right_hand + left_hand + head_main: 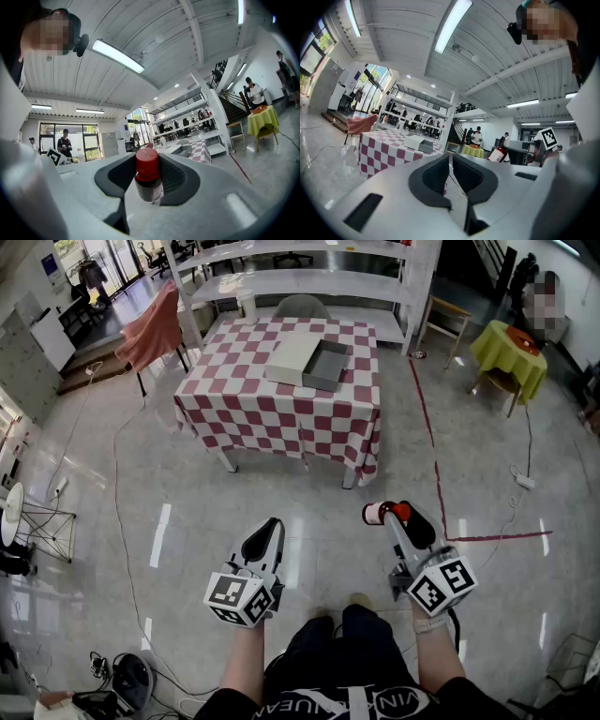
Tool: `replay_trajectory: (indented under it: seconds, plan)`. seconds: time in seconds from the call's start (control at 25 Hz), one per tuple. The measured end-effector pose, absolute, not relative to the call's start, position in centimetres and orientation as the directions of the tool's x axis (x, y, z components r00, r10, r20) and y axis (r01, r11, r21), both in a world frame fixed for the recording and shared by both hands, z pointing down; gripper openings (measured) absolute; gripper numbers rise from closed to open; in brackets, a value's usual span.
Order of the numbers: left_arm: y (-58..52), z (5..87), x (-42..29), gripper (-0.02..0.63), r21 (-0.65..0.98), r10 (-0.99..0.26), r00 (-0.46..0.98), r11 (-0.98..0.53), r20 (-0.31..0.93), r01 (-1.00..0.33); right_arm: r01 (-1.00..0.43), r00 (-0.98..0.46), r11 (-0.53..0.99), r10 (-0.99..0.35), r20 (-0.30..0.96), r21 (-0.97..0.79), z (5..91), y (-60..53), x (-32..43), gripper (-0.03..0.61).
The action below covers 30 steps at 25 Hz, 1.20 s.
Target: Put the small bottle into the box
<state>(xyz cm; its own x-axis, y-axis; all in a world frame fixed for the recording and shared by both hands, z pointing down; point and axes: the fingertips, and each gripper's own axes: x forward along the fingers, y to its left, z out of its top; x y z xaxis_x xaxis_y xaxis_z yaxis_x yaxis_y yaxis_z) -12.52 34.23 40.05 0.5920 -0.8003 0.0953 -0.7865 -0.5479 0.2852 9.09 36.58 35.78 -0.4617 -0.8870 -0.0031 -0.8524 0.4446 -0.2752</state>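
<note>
Left tongs: the left tongs [263,542] hang over the bare floor [187,521] at the near left. Their jaws are drawn together with only a thin slit between the pads, and nothing is in them.
Counter: the counter [246,407], under a red and white checked cloth, stands far ahead in the middle of the scene, well apart from both tongs.
Box: the grey box [325,365] sits open on the far right part of the counter, with its pale lid [292,358] lying flat just beside it on the left.
Right tongs: the right tongs [401,513] are at the near right. Their jaws stand fairly wide and are closed on the small bottle [376,513].
Bottle now: it is carried in the air over the floor, near the person and far from the box. The pads press on either side at the red cap [147,164], and the body sticks out past the tips.
Handling, as a judgement: the bottle looks light, stiff and smooth-sided, so it is likely a little slippery. It may be glass, so it should be set down rather than dropped.
Where to hold: the ribbed pads on the cap and neck seem a fair hold. A grip lower on the round body might let it swivel.
Placing: the box's open top looks much wider than the bottle, so lowering it in should need little aim.
</note>
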Motion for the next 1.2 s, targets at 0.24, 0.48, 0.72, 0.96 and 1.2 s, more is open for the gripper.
replay_trajectory:
  seconds: [0.24, 0.48, 0.72, 0.96, 1.2]
  plan:
    - [33.6, 40.4, -12.0, 0.029, 0.305, -0.791, 0.604, -0.555, 0.092, -0.774, -0.851, -0.475, 0.460, -0.880, -0.003, -0.251, 35.4, 36.2, 8.6, 0.147]
    - [32.9, 40.2, -11.1, 0.029, 0.302, -0.780, 0.620, -0.572, 0.088, -0.762, -0.851, -0.468, 0.453, -0.884, -0.005, -0.266, 35.3, 35.7, 8.7, 0.147]
    - [31.4, 39.4, -10.8, 0.029, 0.299, -0.784, 0.617, -0.575, 0.065, -0.762, -0.846, -0.486, 0.474, -0.874, -0.012, -0.244, 34.6, 34.4, 8.5, 0.147]
    - [29.8, 39.6, -11.5, 0.029, 0.290, -0.788, 0.612, -0.571, 0.072, -0.768, -0.836, -0.487, 0.476, -0.873, -0.028, -0.273, 34.7, 32.4, 8.3, 0.147]
    - [27.1, 39.1, -12.0, 0.029, 0.277, -0.798, 0.599, -0.563, 0.064, -0.779, -0.836, -0.480, 0.466, -0.877, -0.026, -0.288, 34.8, 29.7, 8.5, 0.147]
